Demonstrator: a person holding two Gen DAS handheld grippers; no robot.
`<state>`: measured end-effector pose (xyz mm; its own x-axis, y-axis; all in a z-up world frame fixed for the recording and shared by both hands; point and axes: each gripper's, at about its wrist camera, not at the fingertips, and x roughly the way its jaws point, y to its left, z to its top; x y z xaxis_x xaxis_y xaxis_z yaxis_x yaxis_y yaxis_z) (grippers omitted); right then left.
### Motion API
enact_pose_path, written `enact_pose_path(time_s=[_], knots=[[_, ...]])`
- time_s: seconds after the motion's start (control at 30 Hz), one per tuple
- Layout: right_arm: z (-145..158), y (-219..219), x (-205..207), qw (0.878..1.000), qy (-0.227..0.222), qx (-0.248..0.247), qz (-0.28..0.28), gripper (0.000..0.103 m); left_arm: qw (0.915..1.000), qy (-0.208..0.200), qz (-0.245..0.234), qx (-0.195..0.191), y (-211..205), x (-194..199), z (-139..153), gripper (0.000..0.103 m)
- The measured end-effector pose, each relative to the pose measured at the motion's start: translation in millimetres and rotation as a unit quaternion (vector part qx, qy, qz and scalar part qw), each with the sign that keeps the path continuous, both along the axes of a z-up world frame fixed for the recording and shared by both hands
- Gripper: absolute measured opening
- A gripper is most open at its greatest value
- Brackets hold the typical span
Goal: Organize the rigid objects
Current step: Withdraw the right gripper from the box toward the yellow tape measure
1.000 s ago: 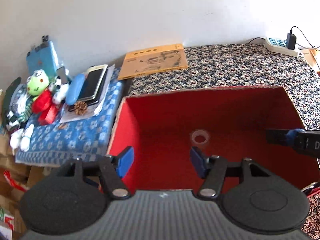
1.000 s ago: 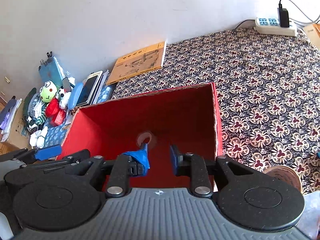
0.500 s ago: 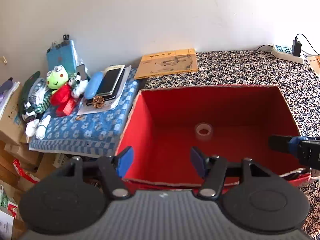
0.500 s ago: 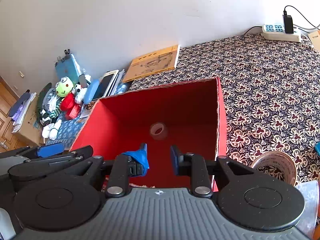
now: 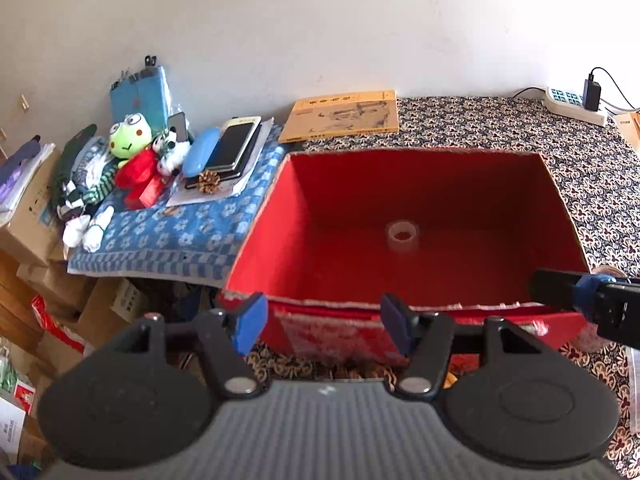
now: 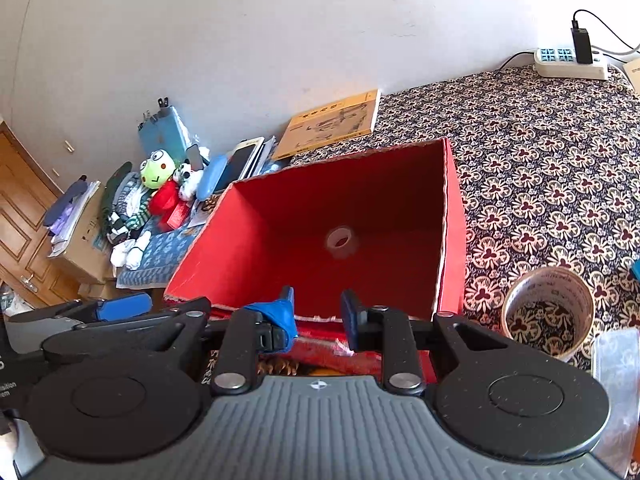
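An open red box (image 5: 276, 216) (image 6: 454, 216) stands on the patterned bedspread. A small clear tape roll (image 5: 403, 235) (image 6: 340, 242) lies alone on its floor. My left gripper (image 5: 322, 322) is open and empty, just before the box's near wall. My right gripper (image 6: 318, 312) is also open and empty at that near wall; its finger (image 5: 576, 290) enters the left wrist view from the right. A wide brown tape roll (image 6: 546, 312) stands on the bedspread right of the box.
A yellow book (image 5: 344, 115) lies behind the box. On the blue cloth (image 5: 176, 236) to the left sit a frog plush (image 5: 128, 140), phones (image 5: 234, 146) and a pine cone (image 5: 209, 181). A power strip (image 6: 570, 62) is at the far right. Cardboard boxes (image 5: 28, 216) stack at the left.
Both grippers have pulled back and up from inside the box to its near wall. The small tape roll stays on the box floor. The brown tape roll has come fully into the right view.
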<state>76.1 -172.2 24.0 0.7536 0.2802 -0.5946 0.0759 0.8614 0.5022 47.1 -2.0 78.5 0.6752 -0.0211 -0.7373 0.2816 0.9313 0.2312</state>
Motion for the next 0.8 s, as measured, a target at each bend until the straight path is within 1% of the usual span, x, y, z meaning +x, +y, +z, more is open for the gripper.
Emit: enact_pose_path(time_s=[0.33, 0.63, 0.8], knots=[[-10, 5, -17, 1.0, 0.007, 0.01, 0.019, 0.008, 0.9998, 0.019, 0.009, 0.001, 2, -21, -12, 0.063], [-30, 10, -26, 0.999, 0.032, 0.024, 0.022, 0.008, 0.9986, 0.051, 0.009, 0.006, 4, -34, -36, 0.063], [-43, 12, -27, 0.998, 0.051, 0.034, 0.023, 0.011, 0.9976, 0.067, 0.011, 0.012, 4, -35, -47, 0.063]])
